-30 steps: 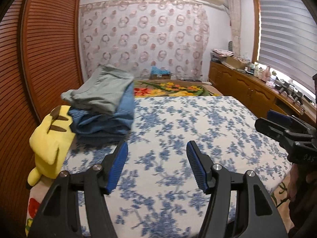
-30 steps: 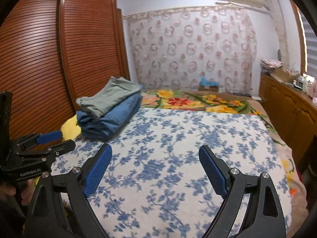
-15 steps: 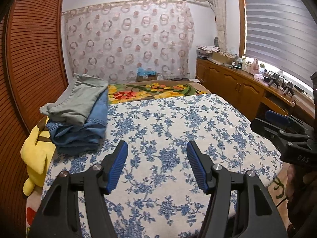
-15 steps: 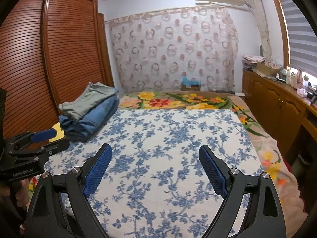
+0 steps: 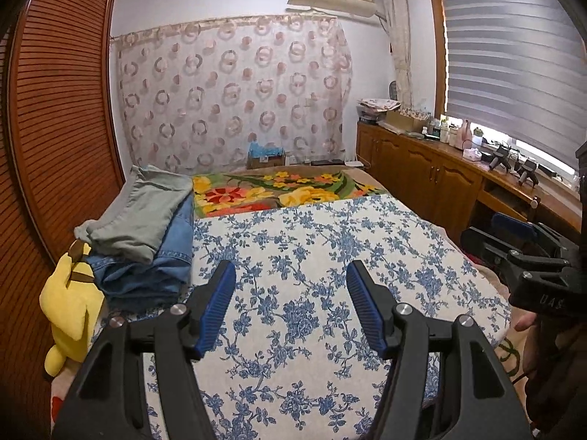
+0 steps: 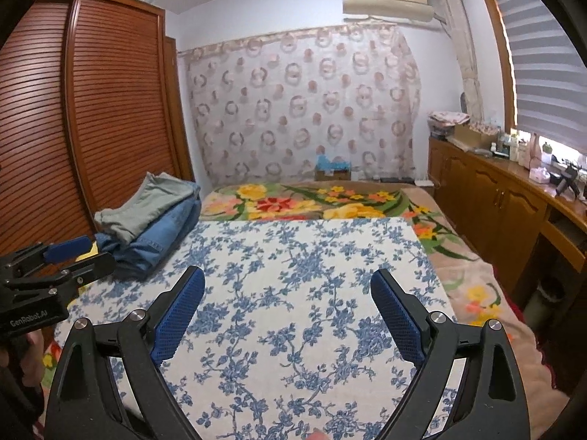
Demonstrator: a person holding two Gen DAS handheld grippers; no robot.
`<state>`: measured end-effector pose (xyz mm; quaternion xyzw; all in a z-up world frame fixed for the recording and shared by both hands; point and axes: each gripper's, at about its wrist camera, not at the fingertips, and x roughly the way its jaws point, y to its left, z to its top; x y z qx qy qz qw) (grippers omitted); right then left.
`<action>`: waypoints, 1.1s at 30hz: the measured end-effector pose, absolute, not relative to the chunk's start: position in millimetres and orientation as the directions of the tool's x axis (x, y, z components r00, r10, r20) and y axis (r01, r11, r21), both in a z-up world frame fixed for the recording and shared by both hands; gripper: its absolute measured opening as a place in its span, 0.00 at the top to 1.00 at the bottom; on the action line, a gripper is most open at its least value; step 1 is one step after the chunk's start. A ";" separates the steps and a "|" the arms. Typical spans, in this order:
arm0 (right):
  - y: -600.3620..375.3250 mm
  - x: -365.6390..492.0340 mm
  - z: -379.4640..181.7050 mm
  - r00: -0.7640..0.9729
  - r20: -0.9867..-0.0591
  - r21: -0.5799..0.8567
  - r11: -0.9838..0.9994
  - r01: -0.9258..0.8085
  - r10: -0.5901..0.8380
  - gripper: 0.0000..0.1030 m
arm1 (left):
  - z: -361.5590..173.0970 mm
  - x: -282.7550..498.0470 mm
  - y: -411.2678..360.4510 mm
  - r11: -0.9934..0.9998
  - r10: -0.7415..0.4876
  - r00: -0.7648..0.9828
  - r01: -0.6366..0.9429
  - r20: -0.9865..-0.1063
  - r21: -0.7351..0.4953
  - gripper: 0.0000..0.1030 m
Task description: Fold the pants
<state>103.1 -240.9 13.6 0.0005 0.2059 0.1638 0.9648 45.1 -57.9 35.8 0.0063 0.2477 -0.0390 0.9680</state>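
Bed (image 5: 330,242) under a blue-floral sheet, bare in front of both claws. Folded pants (image 5: 146,234) stacked at its far left edge by the wardrobe (image 5: 55,128) (grey-green pair on top of denim), yellow plush (image 5: 69,300) just beside. Left claw (image 5: 290,304) and right claw (image 6: 288,311) both spread apart, holding nothing. Left unit reads "GenRobot.AI".

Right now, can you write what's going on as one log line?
left hand-held gripper: open, empty | right hand-held gripper: open, empty | folded pants: stacked at bed's left edge | bedspread: bare under both
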 end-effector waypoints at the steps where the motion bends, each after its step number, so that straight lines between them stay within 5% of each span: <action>1: -240.2 102.5 15.5 0.862 -0.395 0.067 0.946 -0.318 0.318 0.09 | 38.0 44.1 -57.2 0.997 -0.071 0.875 0.077 -0.479 -0.008 0.39; 33: -229.3 82.7 53.8 0.904 -0.302 0.043 0.952 -0.303 0.302 0.09 | 64.8 19.2 -21.0 1.000 -0.010 0.905 0.005 -0.426 -0.012 0.35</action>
